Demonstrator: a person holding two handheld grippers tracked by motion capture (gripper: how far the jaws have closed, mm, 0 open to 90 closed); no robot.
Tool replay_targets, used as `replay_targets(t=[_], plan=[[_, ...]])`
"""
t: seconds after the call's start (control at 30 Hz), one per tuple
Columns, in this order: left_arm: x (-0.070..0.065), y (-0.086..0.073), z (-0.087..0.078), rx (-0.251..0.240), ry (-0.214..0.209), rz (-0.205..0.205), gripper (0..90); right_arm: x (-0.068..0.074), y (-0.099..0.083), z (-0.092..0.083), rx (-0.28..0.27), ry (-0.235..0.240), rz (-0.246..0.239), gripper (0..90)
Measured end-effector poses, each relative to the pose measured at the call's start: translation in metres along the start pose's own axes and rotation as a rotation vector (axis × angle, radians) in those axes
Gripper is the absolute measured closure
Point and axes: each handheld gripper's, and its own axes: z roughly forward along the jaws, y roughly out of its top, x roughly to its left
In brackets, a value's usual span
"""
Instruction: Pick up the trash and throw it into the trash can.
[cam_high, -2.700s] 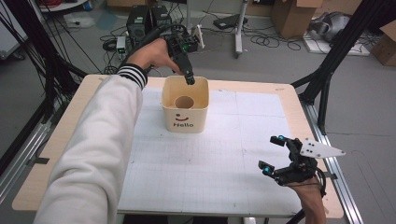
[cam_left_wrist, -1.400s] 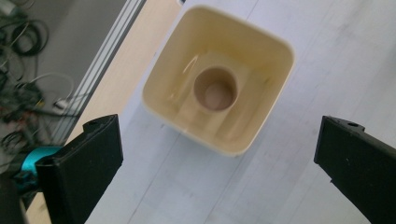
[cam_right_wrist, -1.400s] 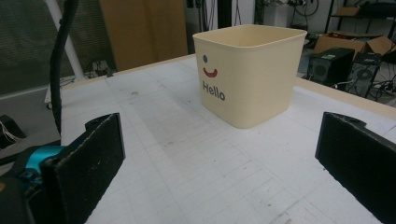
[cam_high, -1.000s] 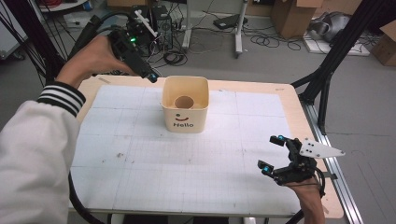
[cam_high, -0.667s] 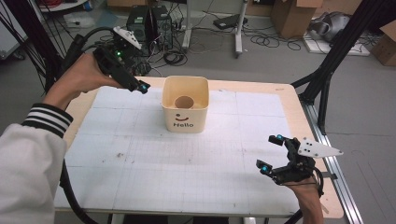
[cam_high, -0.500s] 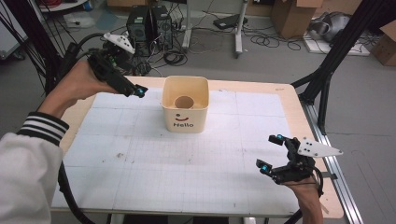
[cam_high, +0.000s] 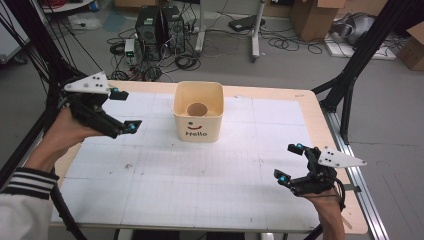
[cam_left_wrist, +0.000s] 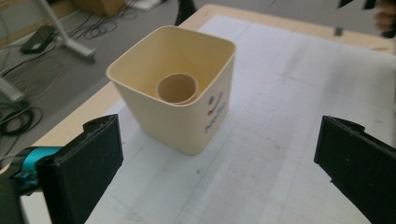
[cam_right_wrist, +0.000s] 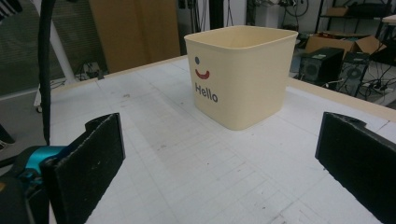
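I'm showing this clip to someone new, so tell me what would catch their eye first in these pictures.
First, the cream tub with a smiley face and the word Hello, standing toward the far middle of the white gridded table, with a brown cardboard roll upright inside it. Next, the two hand-held tongs: the left tongs hover open to the tub's left, and the right tongs sit open near the table's right front corner.

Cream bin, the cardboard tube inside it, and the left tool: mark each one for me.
Cream bin (cam_high: 197, 131), high view, on its front wall by the Hello print.
Cardboard tube (cam_left_wrist: 176, 88), left gripper view, inside its round opening.
Left tool (cam_high: 121, 110), high view, midway between its open jaw tips.
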Motion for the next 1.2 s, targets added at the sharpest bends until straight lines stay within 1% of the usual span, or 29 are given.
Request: replay_targets(t=[0.03,0.07,0.1,0.2,0.23,0.27,0.33,0.37,0.4,0.43,0.47,0.5,0.53,0.6,0.63,0.67,0.77,0.8,0.83,0.87,0.93,1.0,1.03,1.07,1.13,1.17,1.2], plan=[[-0.002,-0.006,-0.002,-0.009,0.011,-0.007,1.8,0.000,0.000,0.000,0.001,0.000,-0.001,0.2],[-0.002,-0.006,-0.002,-0.009,0.011,-0.007,1.7,0.000,0.000,0.000,0.001,0.000,-0.001,0.2],[-0.005,-0.019,-0.006,-0.039,0.004,-0.017,1.7,0.000,0.000,0.000,0.005,0.001,0.001,0.2],[-0.011,-0.038,-0.010,-0.077,0.006,-0.031,1.7,0.000,0.000,0.001,0.006,-0.006,0.007,0.3],[-0.011,-0.038,-0.010,-0.077,0.006,-0.031,1.8,0.000,0.000,0.001,0.006,-0.006,0.007,0.3],[-0.012,-0.046,-0.012,-0.091,0.005,-0.033,1.8,0.000,0.000,0.001,0.006,-0.007,0.005,0.2],[-0.014,-0.056,-0.013,-0.114,0.004,-0.046,1.7,-0.001,-0.001,0.002,0.004,-0.014,0.001,0.2],[-0.017,-0.067,-0.014,-0.143,0.001,-0.067,1.7,-0.001,-0.001,0.002,0.004,-0.018,-0.003,0.2],[-0.019,-0.072,-0.014,-0.155,0.004,-0.071,1.7,-0.001,-0.001,0.002,0.007,-0.018,0.001,0.3],[-0.019,-0.072,-0.014,-0.155,0.004,-0.071,1.7,-0.001,-0.001,0.002,0.006,-0.020,-0.001,0.2],[-0.020,-0.076,-0.014,-0.161,0.006,-0.071,1.7,-0.001,-0.001,0.002,0.004,-0.021,0.003,0.2],[-0.022,-0.085,-0.014,-0.181,0.009,-0.074,1.8,0.000,-0.001,0.002,0.006,-0.024,0.006,0.2],[-0.022,-0.085,-0.014,-0.181,0.009,-0.074,1.7,0.000,-0.001,0.002,0.006,-0.024,0.006,0.2],[-0.025,-0.093,-0.013,-0.201,0.006,-0.080,1.7,-0.001,-0.001,0.002,0.006,-0.030,0.005,0.2],[-0.029,-0.101,-0.013,-0.215,0.015,-0.075,1.7,-0.001,-0.001,0.002,0.004,-0.030,0.003,0.2],[-0.030,-0.104,-0.013,-0.228,0.011,-0.077,1.7,-0.001,-0.002,0.002,0.004,-0.033,0.005,0.2],[-0.034,-0.115,-0.015,-0.258,0.027,-0.079,1.7,-0.002,-0.002,0.003,0.005,-0.036,0.001,0.2],[-0.035,-0.119,-0.017,-0.269,0.023,-0.083,1.7,-0.001,-0.002,0.002,0.009,-0.035,0.007,0.2],[-0.037,-0.122,-0.018,-0.278,0.022,-0.085,1.7,-0.002,-0.002,0.003,0.005,-0.037,0.001,0.3],[-0.037,-0.122,-0.018,-0.278,0.022,-0.085,1.7,-0.002,-0.002,0.003,0.005,-0.037,0.001,0.3],[-0.042,-0.131,-0.021,-0.313,0.022,-0.083,1.8,-0.002,-0.003,0.003,0.008,-0.040,0.003,0.2],[-0.044,-0.136,-0.022,-0.331,0.028,-0.085,1.7,-0.002,-0.003,0.003,0.009,-0.041,0.007,0.2],[-0.044,-0.136,-0.022,-0.331,0.028,-0.085,1.7,-0.002,-0.003,0.003,0.009,-0.041,0.007,0.2],[-0.044,-0.141,-0.023,-0.351,0.032,-0.091,1.7,-0.002,-0.003,0.004,0.008,-0.044,-0.004,0.2],[-0.043,-0.148,-0.025,-0.370,0.041,-0.108,1.8,-0.001,-0.003,0.004,0.013,-0.040,0.006,0.2],[-0.042,-0.157,-0.025,-0.397,0.045,-0.119,1.7,-0.001,-0.003,0.004,0.014,-0.041,0.006,0.3],[-0.042,-0.157,-0.025,-0.397,0.045,-0.119,1.7,-0.001,-0.003,0.004,0.014,-0.041,0.006,0.2]])
